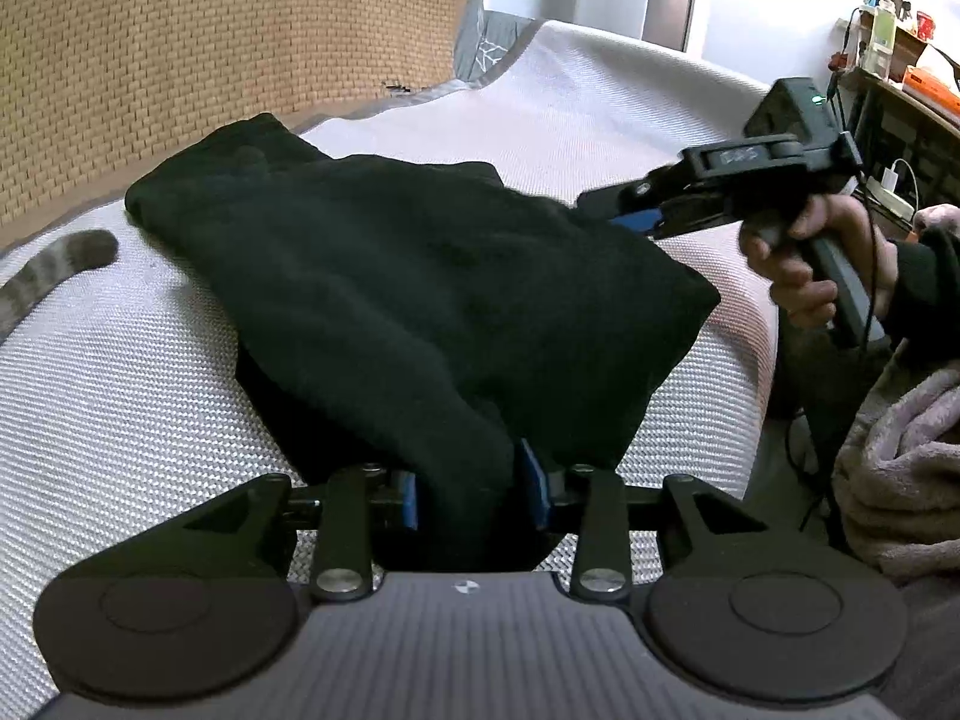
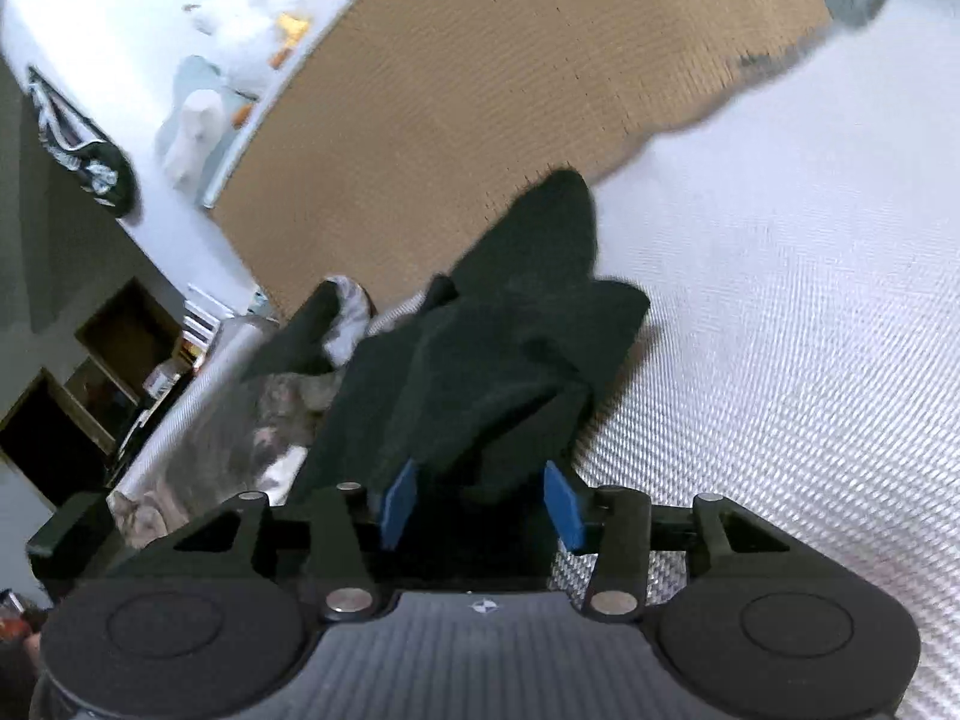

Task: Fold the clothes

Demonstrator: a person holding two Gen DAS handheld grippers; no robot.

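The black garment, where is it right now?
The black garment lies on the white woven mattress, in front of the tan mat. The left hand-held gripper and right hand-held gripper each pinch an edge.

Left gripper jaws clamped, right gripper jaws clamped, right hand gripping handle

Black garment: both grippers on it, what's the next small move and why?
Probably carry both held edges together across the black garment toward its far end. The left gripper and right gripper each have cloth between their blue pads, while the rest lies bunched on the white mattress.
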